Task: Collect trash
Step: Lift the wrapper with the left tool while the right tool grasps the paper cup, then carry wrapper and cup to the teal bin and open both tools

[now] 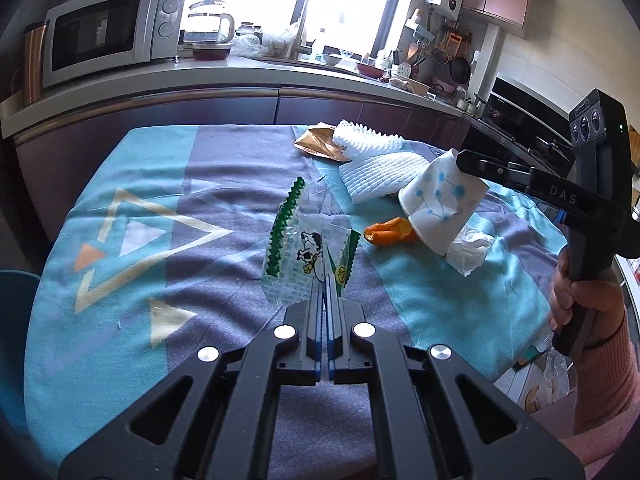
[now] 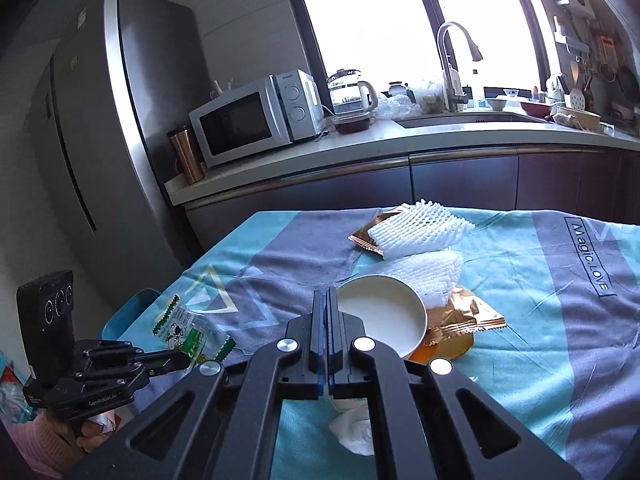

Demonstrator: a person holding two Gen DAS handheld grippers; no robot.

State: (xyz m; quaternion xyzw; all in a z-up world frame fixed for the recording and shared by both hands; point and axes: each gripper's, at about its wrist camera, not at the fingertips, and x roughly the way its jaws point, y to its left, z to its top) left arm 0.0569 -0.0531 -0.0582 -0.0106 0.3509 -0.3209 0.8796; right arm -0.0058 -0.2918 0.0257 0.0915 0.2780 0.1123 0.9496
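My left gripper [image 1: 326, 286] clamps the wrapper [image 1: 300, 252] and my right gripper [image 2: 326, 304] pinches the cup [image 2: 384, 316] rim, both fingers closed, lifting trash clear of the surface [image 1: 120, 280].

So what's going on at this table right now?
A person is clearing trash off a cloth-covered table with two handheld tongs. The left tongs are shut on a clear snack wrapper with green edges; the right tongs are shut on the rim of a white paper cup, lifted and tilted. Foam fruit nets, orange peel, a crumpled tissue and gold wrappers remain.
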